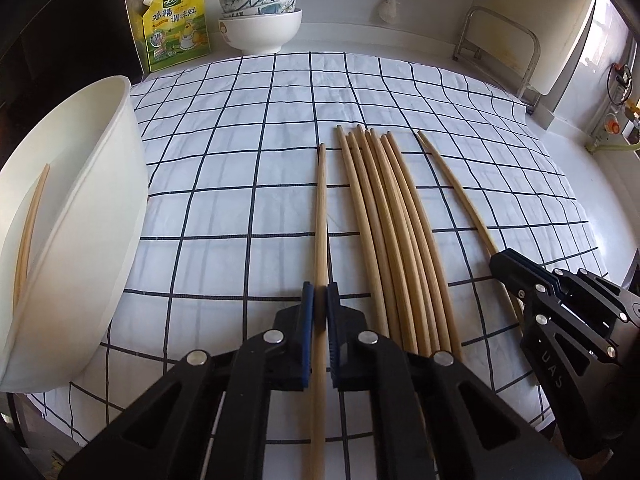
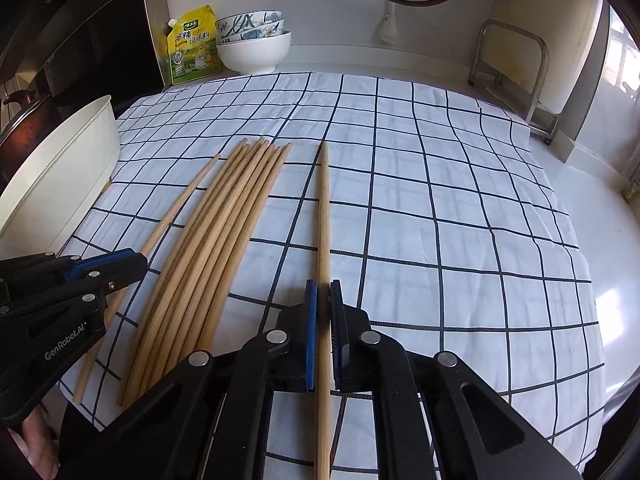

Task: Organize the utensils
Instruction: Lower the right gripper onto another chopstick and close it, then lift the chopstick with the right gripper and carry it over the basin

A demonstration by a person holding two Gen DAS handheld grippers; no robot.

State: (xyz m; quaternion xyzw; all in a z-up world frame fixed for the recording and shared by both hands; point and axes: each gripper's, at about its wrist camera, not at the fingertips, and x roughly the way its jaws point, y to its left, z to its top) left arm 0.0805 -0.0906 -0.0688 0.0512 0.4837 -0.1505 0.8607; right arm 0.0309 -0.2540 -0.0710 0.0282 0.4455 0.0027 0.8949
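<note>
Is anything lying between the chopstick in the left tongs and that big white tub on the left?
Nothing visible. Only bare checked cloth separates the chopstick in the left tongs from the white tub. The bundle of chopsticks lies on the other side.

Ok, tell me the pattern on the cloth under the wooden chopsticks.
White cloth with a dark grid; right wrist view.

A bundle of chopsticks (image 1: 394, 236) lies on the checked cloth (image 1: 248, 128), a single chopstick (image 1: 321, 216) on each side; the tub (image 1: 76, 240) sits left, stacked bowls (image 1: 259, 16) behind
</note>
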